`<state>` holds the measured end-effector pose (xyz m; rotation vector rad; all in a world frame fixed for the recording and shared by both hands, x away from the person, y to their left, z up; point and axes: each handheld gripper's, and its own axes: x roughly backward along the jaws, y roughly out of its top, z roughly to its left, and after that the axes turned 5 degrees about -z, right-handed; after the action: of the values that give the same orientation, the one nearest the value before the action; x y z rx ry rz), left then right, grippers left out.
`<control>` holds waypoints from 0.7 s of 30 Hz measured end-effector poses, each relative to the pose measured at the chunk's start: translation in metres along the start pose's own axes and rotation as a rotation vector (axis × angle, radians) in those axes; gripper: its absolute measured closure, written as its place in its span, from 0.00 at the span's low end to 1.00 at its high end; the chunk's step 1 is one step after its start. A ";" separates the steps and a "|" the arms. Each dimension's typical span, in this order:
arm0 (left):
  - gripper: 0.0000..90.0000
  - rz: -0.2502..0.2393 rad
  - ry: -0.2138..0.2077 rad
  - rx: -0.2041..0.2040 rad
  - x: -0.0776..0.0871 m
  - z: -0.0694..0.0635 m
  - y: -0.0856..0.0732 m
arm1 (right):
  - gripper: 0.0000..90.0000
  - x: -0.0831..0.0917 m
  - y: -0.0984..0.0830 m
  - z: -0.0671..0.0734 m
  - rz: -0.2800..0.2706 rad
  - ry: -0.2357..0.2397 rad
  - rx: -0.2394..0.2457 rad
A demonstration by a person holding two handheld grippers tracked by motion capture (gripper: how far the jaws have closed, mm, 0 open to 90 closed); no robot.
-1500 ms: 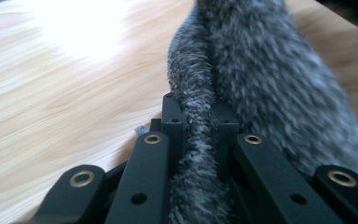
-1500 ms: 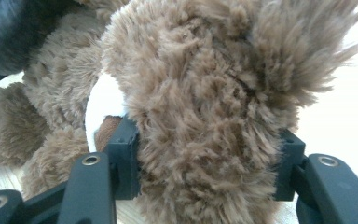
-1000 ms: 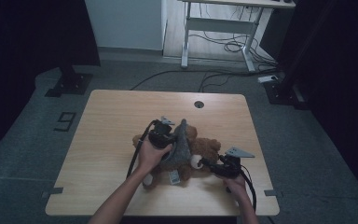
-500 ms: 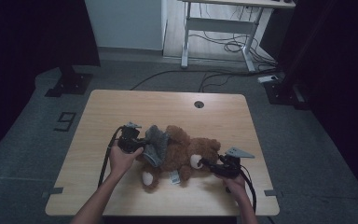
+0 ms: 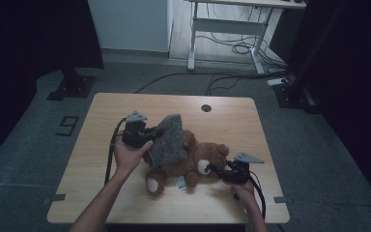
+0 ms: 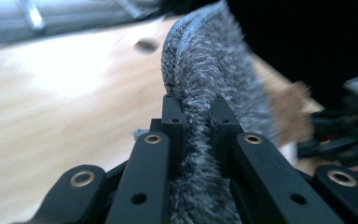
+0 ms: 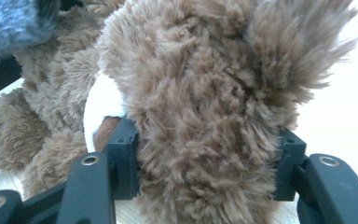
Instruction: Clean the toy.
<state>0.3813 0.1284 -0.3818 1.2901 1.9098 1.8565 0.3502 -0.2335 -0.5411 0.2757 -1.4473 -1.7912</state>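
Light wooden tabletop [image 5: 125, 193]: left gripper [image 5: 140, 137] jaws clamp fuzzy grey knit cloth [image 5: 169, 140]; right gripper [image 5: 222, 172] jaws pinch brown plush teddy bear [image 5: 193, 162] head; fur may slip.

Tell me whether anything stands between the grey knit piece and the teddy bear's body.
Nothing visible does: the left gripper pinches the grey knit piece, which already drapes against the teddy bear, while the right gripper clamps the bear's head.
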 end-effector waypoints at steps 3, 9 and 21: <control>0.89 -0.022 -0.046 -0.047 -0.007 -0.024 0.014 | 0.47 0.000 0.000 0.000 -0.003 0.002 0.000; 0.88 0.001 -0.137 -0.101 -0.050 -0.069 0.030 | 0.47 -0.001 0.000 -0.001 -0.007 0.003 -0.002; 0.88 0.196 -0.106 -0.082 -0.148 -0.090 -0.002 | 0.46 -0.001 -0.001 -0.003 -0.004 0.010 -0.025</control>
<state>0.4105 -0.0359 -0.4283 1.5645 1.6900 1.8908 0.3527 -0.2351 -0.5432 0.2749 -1.4177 -1.8074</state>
